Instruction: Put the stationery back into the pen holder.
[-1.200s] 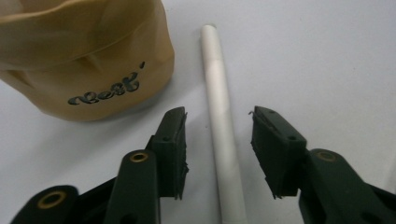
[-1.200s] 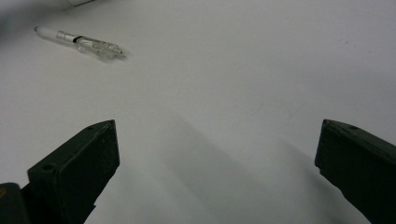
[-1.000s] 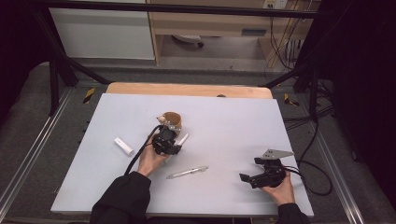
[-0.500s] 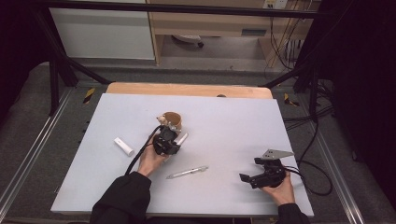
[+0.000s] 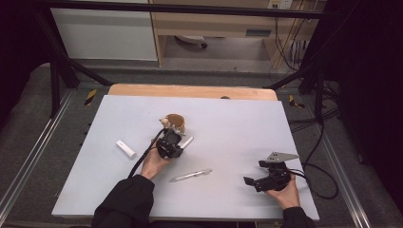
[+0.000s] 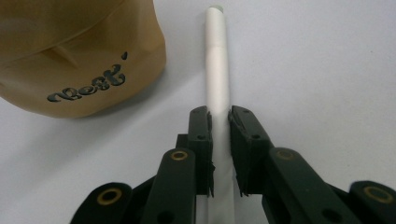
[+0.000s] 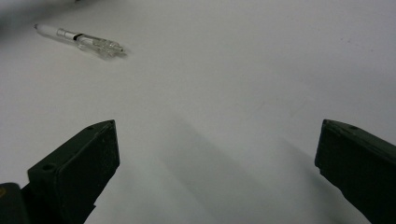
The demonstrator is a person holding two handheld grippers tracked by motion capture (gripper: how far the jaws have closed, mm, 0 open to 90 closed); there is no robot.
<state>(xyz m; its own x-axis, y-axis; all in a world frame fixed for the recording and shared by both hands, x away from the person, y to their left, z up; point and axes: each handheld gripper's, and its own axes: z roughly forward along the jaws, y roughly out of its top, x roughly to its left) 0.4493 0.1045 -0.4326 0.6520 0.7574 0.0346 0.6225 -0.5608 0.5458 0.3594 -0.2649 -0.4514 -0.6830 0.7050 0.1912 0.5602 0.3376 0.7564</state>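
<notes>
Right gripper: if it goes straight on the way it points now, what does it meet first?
Probably nothing soon: the open right gripper faces bare table. The clear pen lies off to the side, outside its line.

Near the middle of the bench (image 5: pixel 228 118), a cup (image 5: pixel 176 122), with a tube (image 5: pixel 186 142) just to its right and nearer the person. Around the tube's near end, the left gripper (image 5: pixel 174 145), jaws against both sides. Left of these and apart, a small stick (image 5: pixel 126 149). Nearer the front edge, between both hands, a pen (image 5: pixel 191 175). At the right front corner, the right gripper (image 5: pixel 252 181), jaws spread wide over bare bench.
</notes>
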